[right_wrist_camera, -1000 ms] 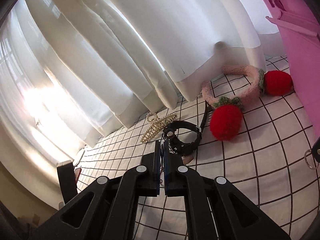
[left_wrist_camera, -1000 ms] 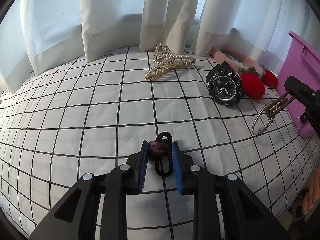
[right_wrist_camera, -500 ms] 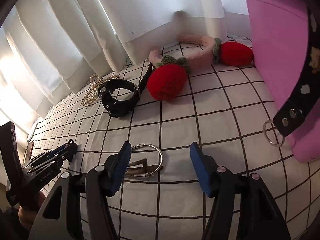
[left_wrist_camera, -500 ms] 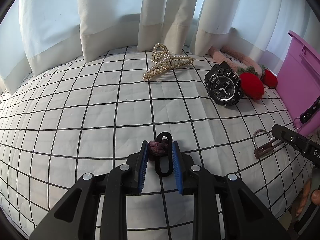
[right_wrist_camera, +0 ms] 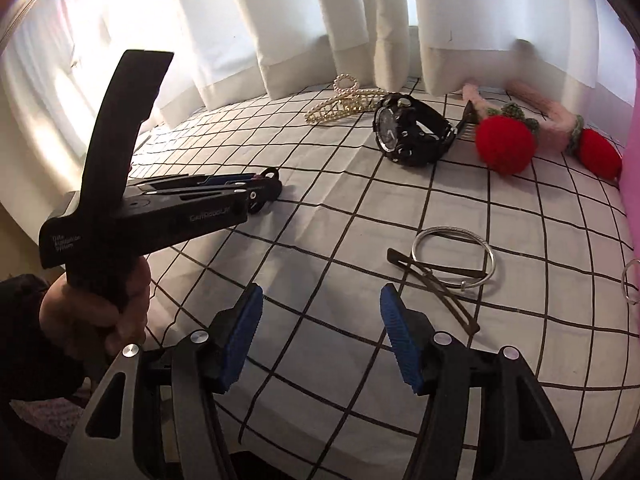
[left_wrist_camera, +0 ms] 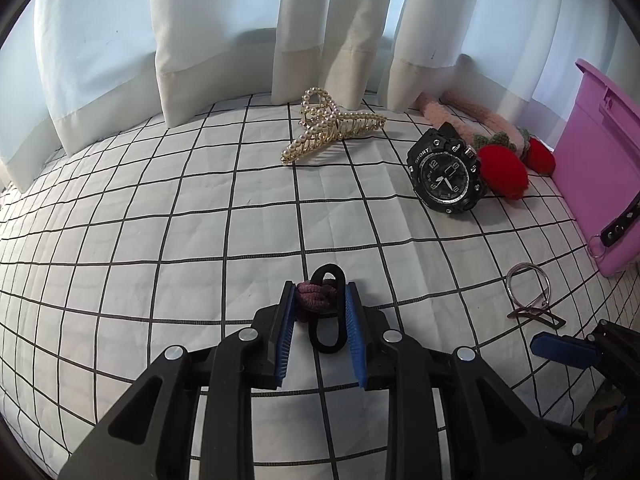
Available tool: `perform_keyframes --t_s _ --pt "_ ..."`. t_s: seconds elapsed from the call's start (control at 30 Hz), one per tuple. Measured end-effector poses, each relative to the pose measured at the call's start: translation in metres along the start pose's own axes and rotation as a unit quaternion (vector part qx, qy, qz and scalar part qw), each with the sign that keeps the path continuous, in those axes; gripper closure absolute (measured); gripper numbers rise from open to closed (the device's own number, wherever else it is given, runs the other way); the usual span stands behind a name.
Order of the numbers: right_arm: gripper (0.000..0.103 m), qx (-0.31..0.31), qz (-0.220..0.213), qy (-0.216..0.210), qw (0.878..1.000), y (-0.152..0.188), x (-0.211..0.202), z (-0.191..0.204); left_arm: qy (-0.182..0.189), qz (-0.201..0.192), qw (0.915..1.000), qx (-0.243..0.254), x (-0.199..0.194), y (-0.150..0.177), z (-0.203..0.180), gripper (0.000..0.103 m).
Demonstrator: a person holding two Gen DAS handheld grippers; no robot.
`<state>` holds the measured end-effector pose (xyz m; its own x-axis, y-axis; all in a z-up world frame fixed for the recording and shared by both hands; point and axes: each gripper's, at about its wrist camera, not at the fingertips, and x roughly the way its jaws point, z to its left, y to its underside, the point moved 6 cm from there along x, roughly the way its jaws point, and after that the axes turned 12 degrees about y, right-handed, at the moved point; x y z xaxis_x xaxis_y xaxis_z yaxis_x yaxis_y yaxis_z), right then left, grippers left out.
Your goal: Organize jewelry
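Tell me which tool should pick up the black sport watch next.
Right. The right tool is open and empty, facing the black sport watch across the checked cloth. The left tool is shut on the hair ties.

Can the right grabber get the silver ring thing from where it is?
Probably yes. The right gripper is open and empty, and the silver bangle lies just ahead with only bare cloth between them.

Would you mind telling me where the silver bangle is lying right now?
The silver bangle lies on the checked cloth just ahead-right of the open right tongs, with a brown hair clip crossing it, near the pink box.
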<state>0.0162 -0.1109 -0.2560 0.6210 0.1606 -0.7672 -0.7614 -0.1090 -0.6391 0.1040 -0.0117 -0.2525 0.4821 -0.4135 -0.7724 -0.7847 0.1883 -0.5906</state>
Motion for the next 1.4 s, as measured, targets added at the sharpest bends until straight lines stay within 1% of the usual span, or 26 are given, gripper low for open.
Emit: perform_keyframes --t_s 0.03,0.1,0.17,0.23,0.27,0.4,0.57,0.63,0.77,0.87,0.9,0.97,1.0,1.03,1.1,1.13,1.17,1.2,1.23,1.27,1.3,1.33,1.4 --pt "0.044 0.003 -0.009 0.009 1.000 -0.001 -0.002 -0.002 0.000 0.000 1.0000 0.000 0.000 0.000 0.000 0.078" --pt "0.044 0.032 -0.027 0.029 0.999 -0.008 -0.007 -0.015 0.001 0.000 1.0000 -0.001 0.000 0.000 0.000 0.078" --pt "0.044 0.073 -0.035 0.066 0.994 -0.016 -0.008 -0.038 0.000 0.000 1.0000 -0.001 0.001 0.000 -0.001 0.078" --pt "0.044 0.106 -0.026 0.102 0.989 -0.021 -0.003 -0.060 0.001 0.000 1.0000 -0.001 0.001 0.000 -0.001 0.078" --pt "0.044 0.114 -0.020 0.113 0.987 -0.023 0.001 -0.068 0.001 0.000 1.0000 -0.001 0.000 0.000 -0.001 0.078" --pt "0.044 0.113 -0.005 0.157 0.981 -0.031 0.011 -0.076 0.001 0.000 1.0000 0.002 0.000 0.000 -0.002 0.078" --pt "0.044 0.114 0.026 0.161 0.980 -0.037 0.028 -0.065 0.001 -0.001 1.0000 0.003 0.001 -0.001 -0.003 0.078" --pt "0.044 0.099 0.039 0.178 0.978 -0.034 0.032 -0.062 0.002 0.000 1.0000 0.004 0.001 0.000 -0.003 0.078" --pt "0.044 0.064 0.046 0.211 0.974 -0.031 0.032 -0.057 0.002 -0.001 1.0000 0.003 0.001 0.000 -0.003 0.078" --pt "0.044 0.061 0.048 0.208 0.975 -0.030 0.032 -0.057 0.002 -0.001 1.0000 0.004 0.001 -0.001 -0.002 0.078" --pt "0.049 0.054 0.049 0.200 0.977 -0.031 0.032 -0.056 0.002 -0.001 1.0000 0.003 0.001 -0.001 -0.002 0.078" --pt "0.050 0.045 0.045 0.189 0.980 -0.033 0.033 -0.055 0.003 -0.002 1.0000 0.002 0.001 0.000 -0.002 0.077" --pt "0.051 0.047 0.038 0.183 0.981 -0.033 0.032 -0.056 0.003 -0.001 1.0000 0.002 0.001 -0.001 -0.003 0.077" --pt "0.051 0.047 0.027 0.185 0.981 -0.035 0.029 -0.058 0.004 -0.001 1.0000 0.002 0.001 -0.001 -0.002 0.077" --pt "0.051 0.051 -0.013 0.185 0.981 -0.043 0.017 -0.059 0.005 -0.002 1.0000 0.002 0.001 0.000 -0.003 0.077" --pt "0.051 0.058 -0.038 0.176 0.982 -0.048 0.008 -0.059 0.004 -0.002 1.0000 0.002 0.001 0.000 -0.003 0.077" --pt "0.051 0.065 -0.072 0.161 0.982 -0.054 -0.003 -0.059 0.003 -0.002 1.0000 0.003 0.001 0.000 -0.003 0.077" --pt "0.051 0.072 -0.107 0.154 0.980 -0.058 -0.014 -0.059 0.003 -0.003 1.0000 0.004 0.001 0.000 -0.003 0.077" --pt "0.051 0.082 -0.141 0.138 0.977 -0.062 -0.022 -0.060 0.003 -0.003 1.0000 0.004 0.001 0.000 -0.003 0.077" --pt "0.050 0.092 -0.148 0.140 0.975 -0.063 -0.021 -0.064 0.003 -0.003 1.0000 0.003 0.001 0.000 -0.003 0.077" --pt "0.050 0.094 -0.128 0.148 0.976 -0.063 -0.013 -0.067 0.003 -0.003 1.0000 0.003 0.001 0.000 -0.003 0.077" --pt "0.051 0.096 -0.126 0.143 0.977 -0.064 -0.012 -0.068 0.004 -0.001 1.0000 0.002 0.001 -0.001 -0.003 0.077" --pt "0.050 0.105 -0.158 0.133 0.973 -0.066 -0.023 -0.067 0.007 -0.001 1.0000 0.000 0.001 -0.001 -0.002 0.077"
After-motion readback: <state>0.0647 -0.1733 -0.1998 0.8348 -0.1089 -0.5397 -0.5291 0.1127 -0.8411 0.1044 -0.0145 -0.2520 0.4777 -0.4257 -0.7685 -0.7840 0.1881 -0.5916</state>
